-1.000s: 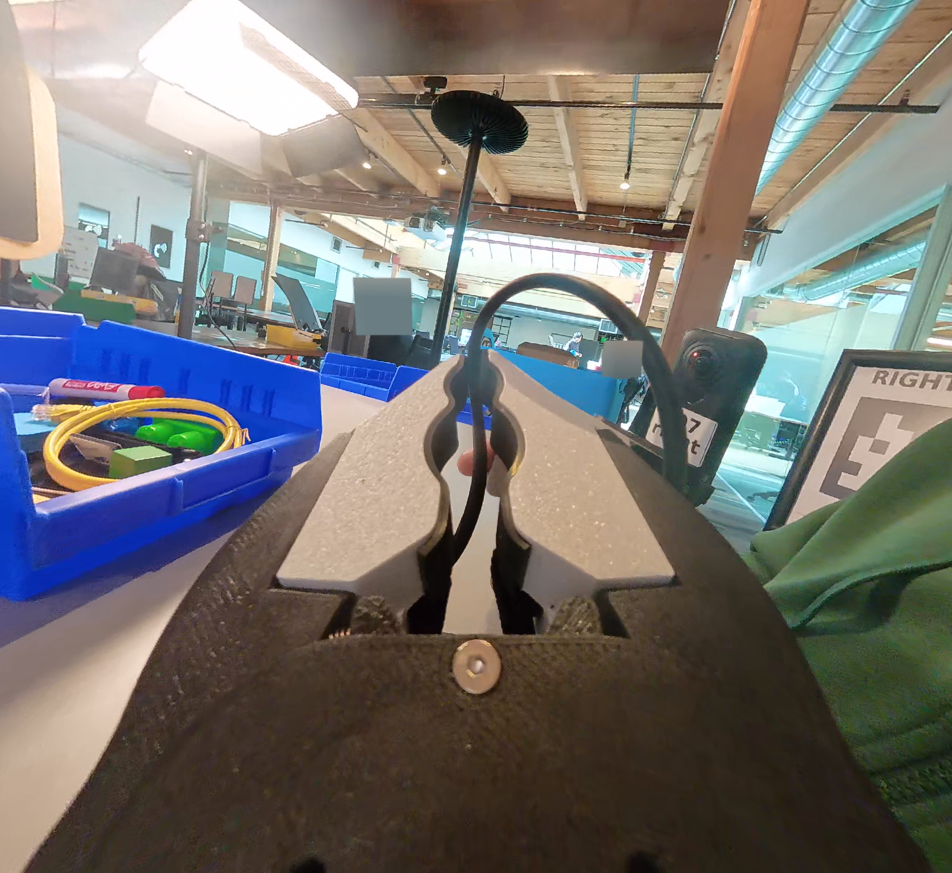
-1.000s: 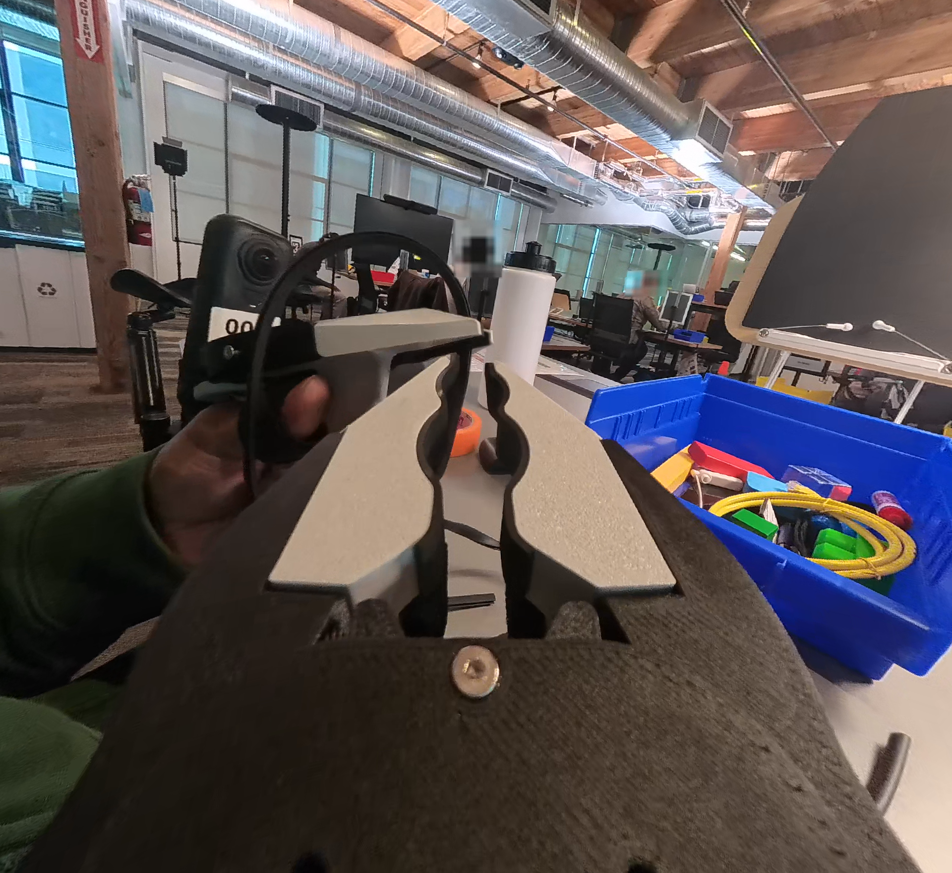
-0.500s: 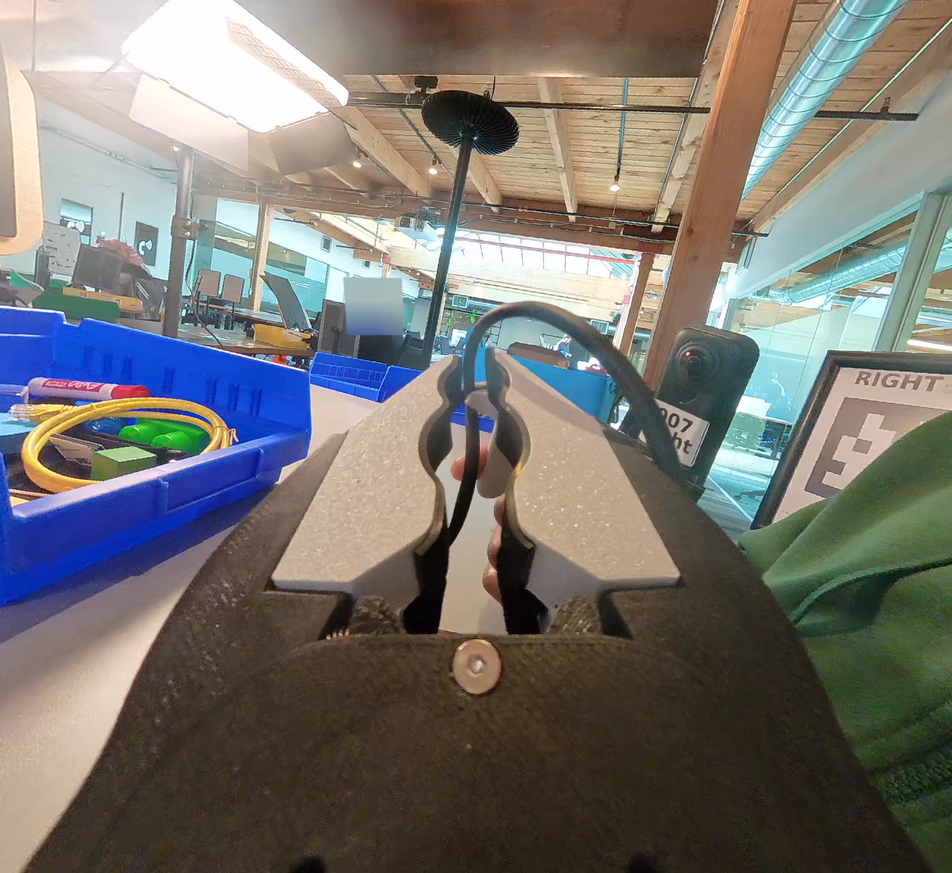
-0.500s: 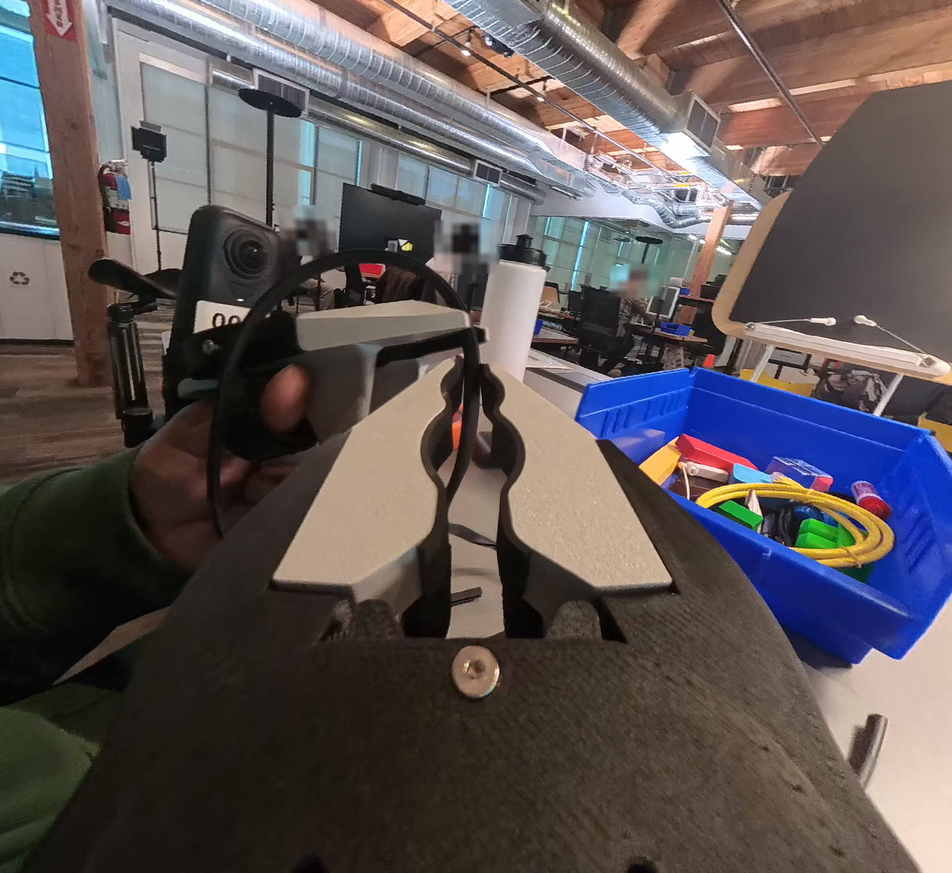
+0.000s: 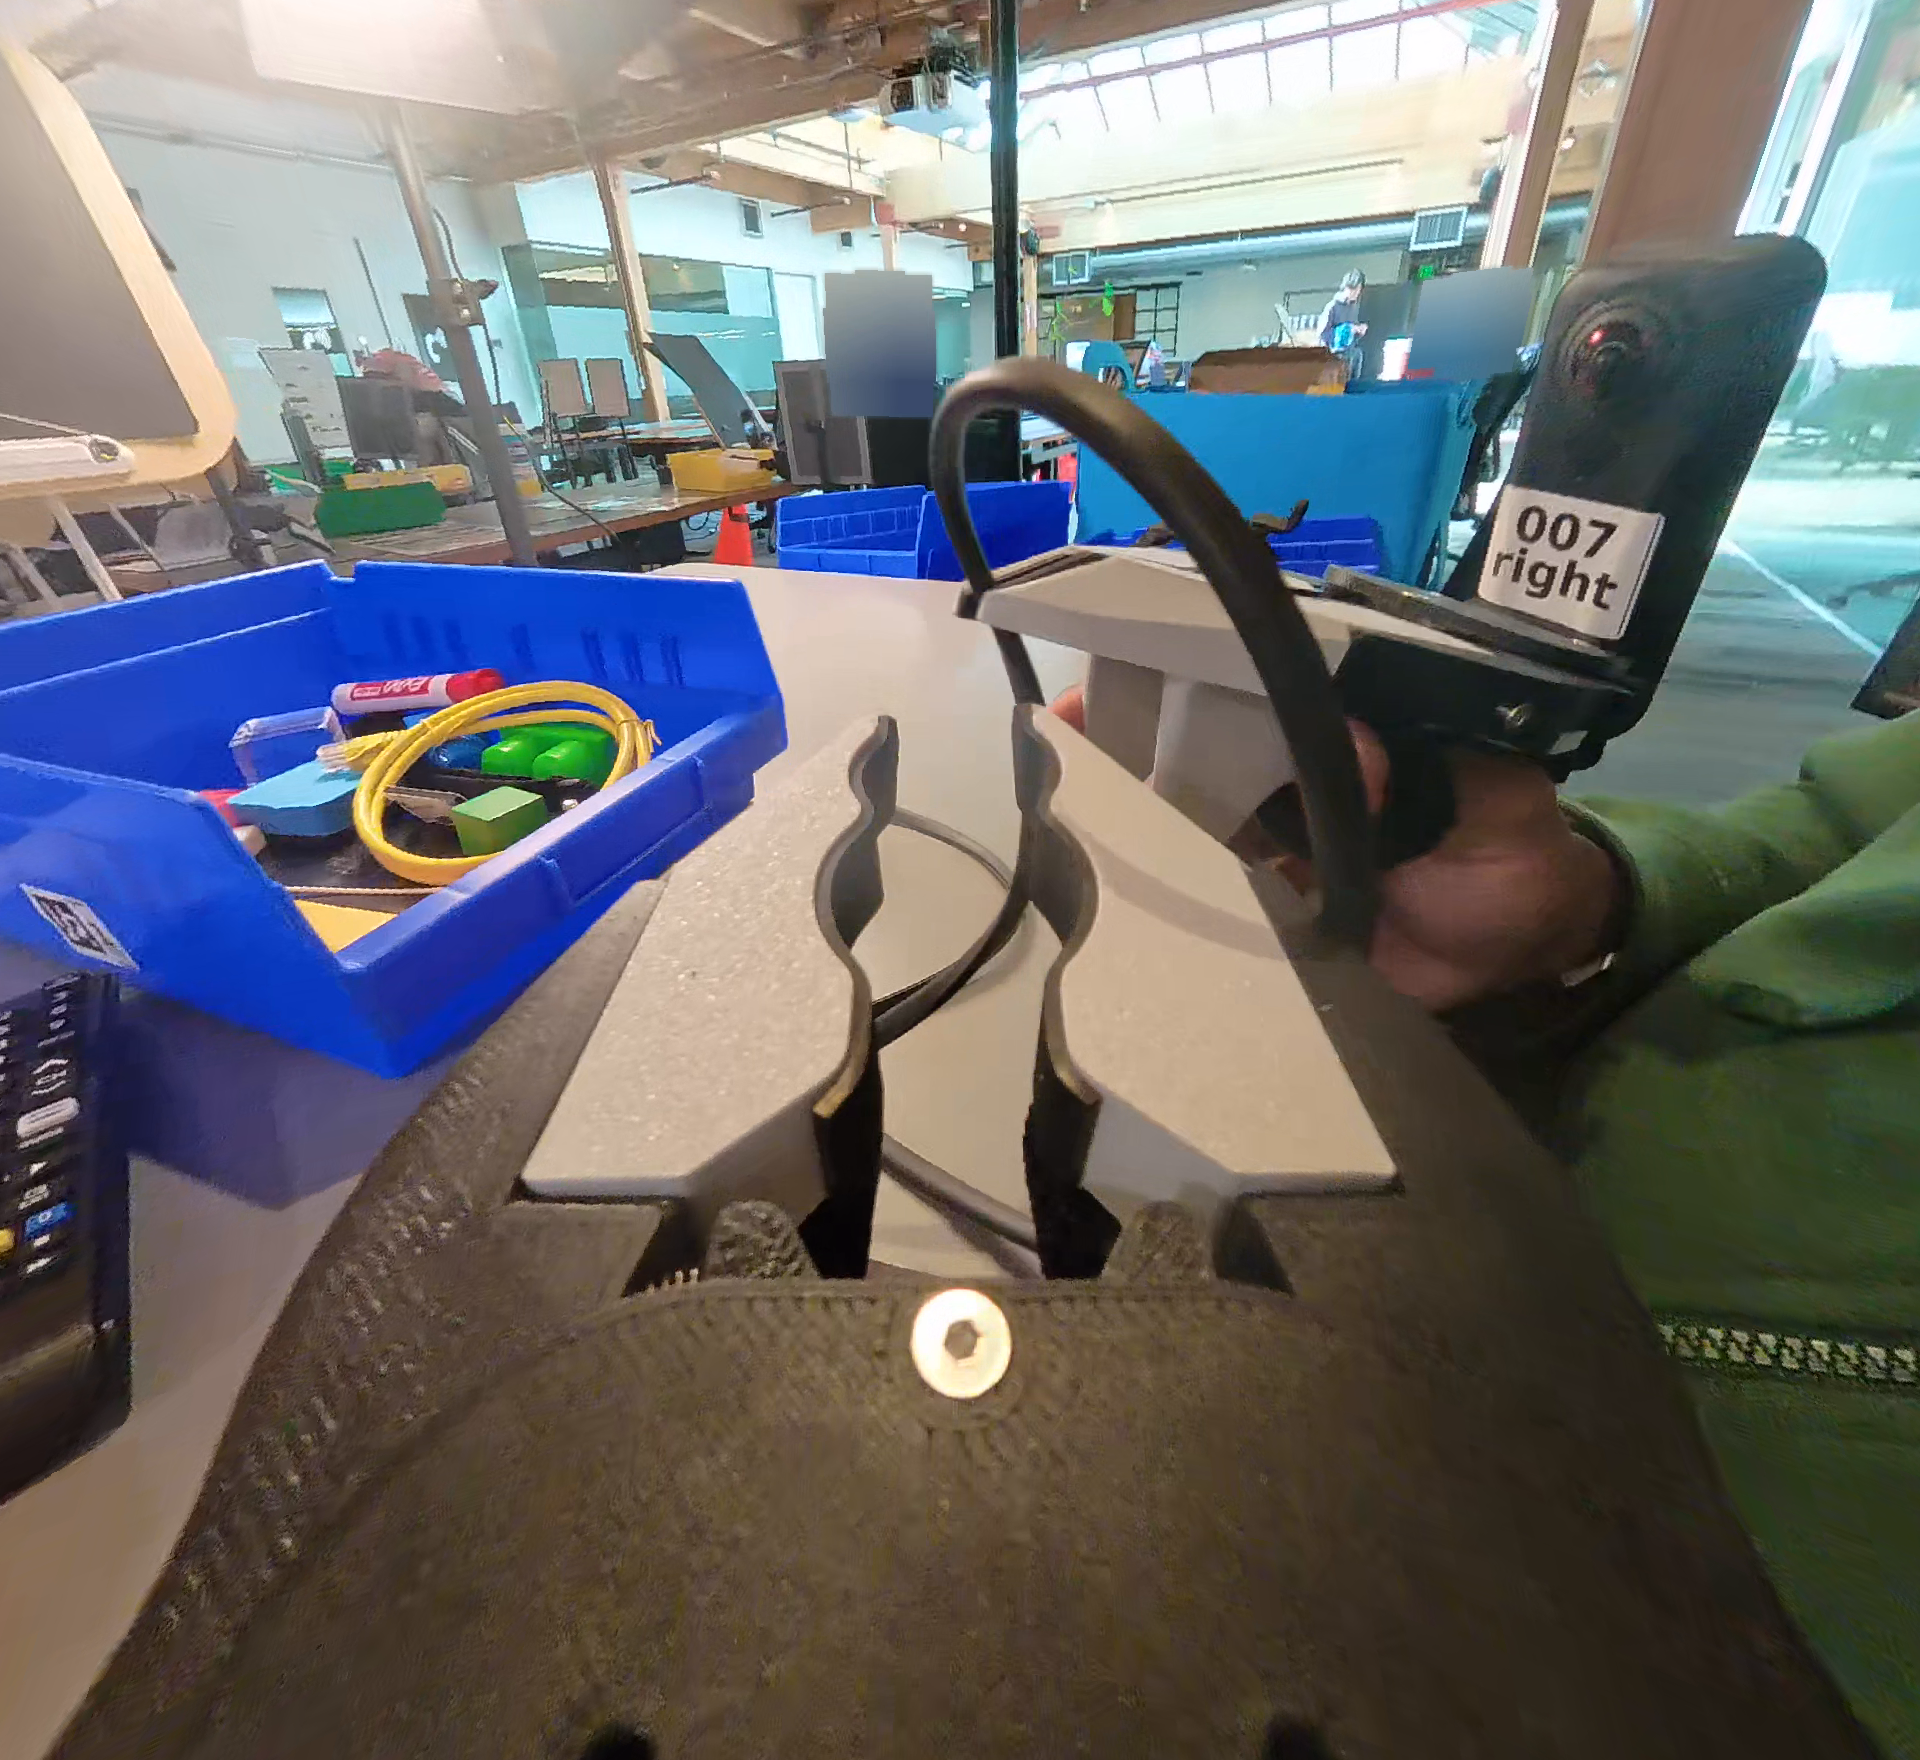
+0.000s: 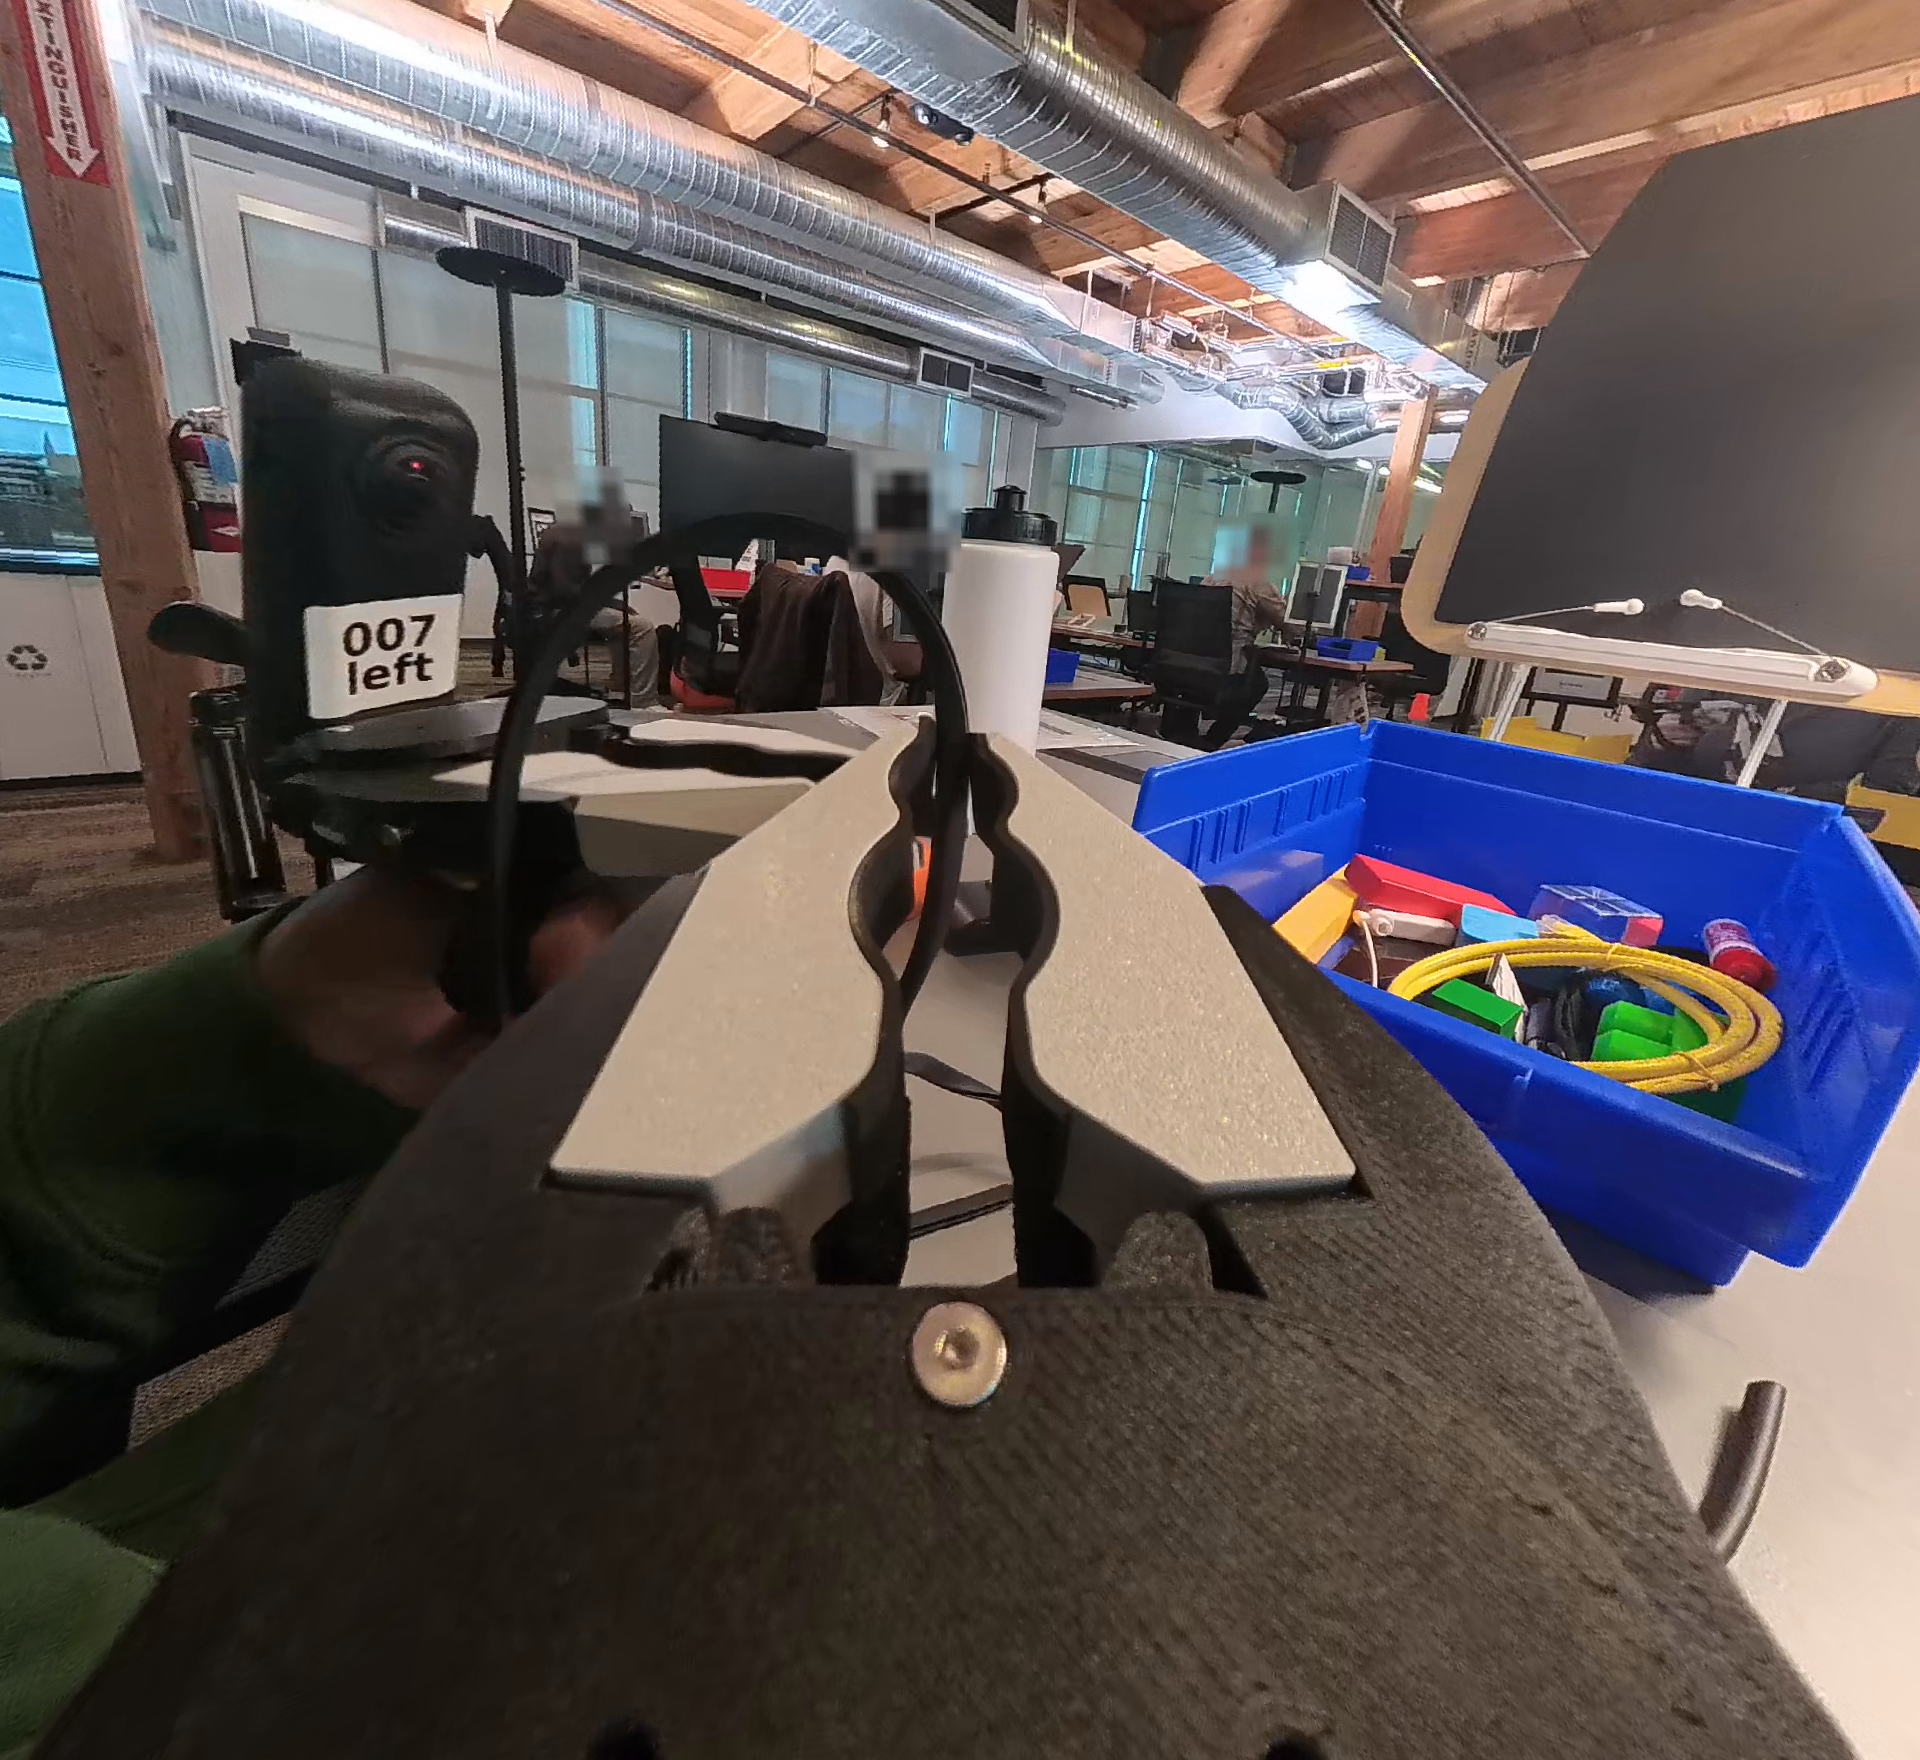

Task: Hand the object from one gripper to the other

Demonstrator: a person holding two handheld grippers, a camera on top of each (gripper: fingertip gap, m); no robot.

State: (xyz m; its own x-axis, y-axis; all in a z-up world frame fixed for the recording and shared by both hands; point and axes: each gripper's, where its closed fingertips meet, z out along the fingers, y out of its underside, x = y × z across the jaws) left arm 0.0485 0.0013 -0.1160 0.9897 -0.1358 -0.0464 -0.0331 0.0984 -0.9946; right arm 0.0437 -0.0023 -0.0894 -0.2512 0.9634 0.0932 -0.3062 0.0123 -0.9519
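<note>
Left gripper (image 5: pixel 954 723): jaws spread wide, clamping nothing; a thin stretch of cord crosses the gap loose, not pinched.
Right gripper (image 6: pixel 951 734): jaws drawn close, squeezing the black cable loop (image 5: pixel 1039 372) right at the fingertips.
Where the loop is: up in the air between the two tools, arching above the right gripper's tips and curving back down towards the hand (image 5: pixel 1475 889) that holds it; well clear of the table (image 5: pixel 862 630).
Why held at the tips: probably to keep the pinch point in plain sight of both cameras, with most of the loop hanging free.
Why the tools cross: set nearly at right angles, most likely so that each pair of fingers can reach the cord without striking the other pair.
Stage, by the look of it: hand-over all but done, the weight carried by the right side alone.
Next, at a guess: draw the left tool back without snagging the slack cord in its gap.
Risk: springy cord, narrow grip, so a slip or twist seems possible.
Off to the side: blue bin (image 5: pixel 561 588) of oddments, a yellow cable (image 5: pixel 395 775) coiled inside, untouched.
</note>
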